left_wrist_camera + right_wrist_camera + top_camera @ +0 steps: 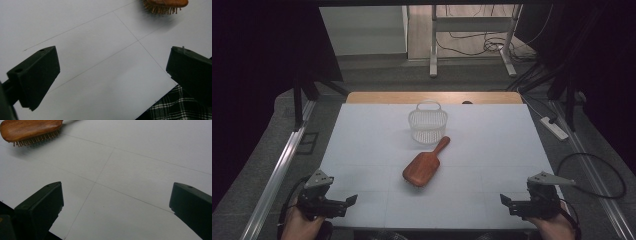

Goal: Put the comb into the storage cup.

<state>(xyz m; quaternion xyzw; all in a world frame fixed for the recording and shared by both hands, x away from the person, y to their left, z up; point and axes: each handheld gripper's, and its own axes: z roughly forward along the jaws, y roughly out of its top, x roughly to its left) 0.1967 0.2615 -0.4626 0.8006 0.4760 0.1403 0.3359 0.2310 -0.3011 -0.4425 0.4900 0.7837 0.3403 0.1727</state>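
A brown wooden paddle hairbrush (424, 164) lies bristles down in the middle of the white table (362, 150), its handle pointing toward a small white slotted basket (427, 123) just behind it. My left gripper (343, 204) rests open at the near left corner, well short of the brush. My right gripper (512, 204) is open at the near right corner, its jaws aimed toward the centre. The brush head (165, 5) sits at the top edge of the left gripper view, beyond the open left gripper (113, 72). The brush (30, 131) also lies top left in the right gripper view, past the open right gripper (116, 202).
A wooden strip (432, 97) borders the table's far edge. Beyond it stand a white desk frame (472, 40) and loose cables on the floor. A power strip (554, 127) lies right of the table. Plaid cloth (175, 107) is below the table's near edge.
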